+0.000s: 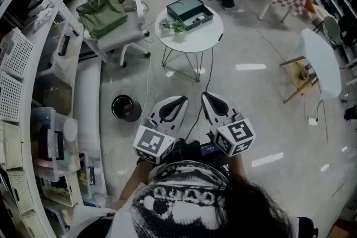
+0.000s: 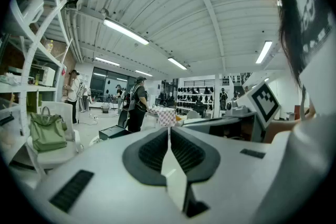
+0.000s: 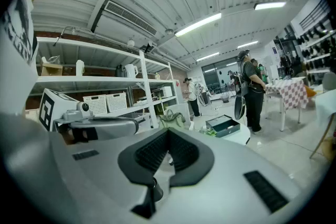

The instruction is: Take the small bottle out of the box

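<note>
Hovering side by side near the person's body, the left gripper (image 1: 182,100) and the right gripper (image 1: 205,95) both have their jaws pressed together with nothing between them. Well apart from them, at the far centre, the dark green open rectangular box (image 1: 190,12) sits on the round white table (image 1: 203,37), just right of a small green plant (image 1: 173,25). The small bottle is too small to make out.

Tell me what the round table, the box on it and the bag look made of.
Table: smooth matte white top, thin wire legs, probably metal. Box: rigid dark green walls with straight edges, perhaps card or plastic; unclear. Bag: olive fabric, soft and creased.
</note>
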Tool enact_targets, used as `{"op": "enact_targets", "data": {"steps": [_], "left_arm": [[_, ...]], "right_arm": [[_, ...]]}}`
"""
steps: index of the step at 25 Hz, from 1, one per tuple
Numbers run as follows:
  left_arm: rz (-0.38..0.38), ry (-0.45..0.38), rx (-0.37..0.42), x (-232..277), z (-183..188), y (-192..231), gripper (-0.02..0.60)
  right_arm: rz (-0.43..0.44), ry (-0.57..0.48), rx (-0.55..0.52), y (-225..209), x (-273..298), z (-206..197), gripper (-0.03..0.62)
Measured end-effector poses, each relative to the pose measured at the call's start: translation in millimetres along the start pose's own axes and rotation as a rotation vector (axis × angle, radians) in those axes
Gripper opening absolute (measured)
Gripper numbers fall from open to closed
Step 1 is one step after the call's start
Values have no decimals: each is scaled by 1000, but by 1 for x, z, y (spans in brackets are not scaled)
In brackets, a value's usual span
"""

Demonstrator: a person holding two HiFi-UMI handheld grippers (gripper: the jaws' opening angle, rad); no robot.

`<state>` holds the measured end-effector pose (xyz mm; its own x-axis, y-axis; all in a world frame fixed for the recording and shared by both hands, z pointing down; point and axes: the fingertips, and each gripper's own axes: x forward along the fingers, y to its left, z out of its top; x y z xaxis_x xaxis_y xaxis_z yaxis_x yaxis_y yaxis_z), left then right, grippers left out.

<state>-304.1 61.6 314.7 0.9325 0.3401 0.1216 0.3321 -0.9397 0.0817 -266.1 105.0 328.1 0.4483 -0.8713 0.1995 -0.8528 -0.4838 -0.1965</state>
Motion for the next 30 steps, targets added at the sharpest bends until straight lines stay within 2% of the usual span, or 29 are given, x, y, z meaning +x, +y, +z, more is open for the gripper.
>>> {"op": "enact_targets", "data": {"steps": [6, 22, 30], "left_arm": [[17, 5, -11, 4, -4, -1, 23], [80, 32, -12, 9, -18, -24, 23], [62, 57, -20, 20, -21, -38, 23]], "right_arm": [[4, 10, -22, -4, -4, -5, -2], [80, 42, 7, -10, -19, -24, -2], [84, 62, 21, -22, -28, -36, -2]]}}
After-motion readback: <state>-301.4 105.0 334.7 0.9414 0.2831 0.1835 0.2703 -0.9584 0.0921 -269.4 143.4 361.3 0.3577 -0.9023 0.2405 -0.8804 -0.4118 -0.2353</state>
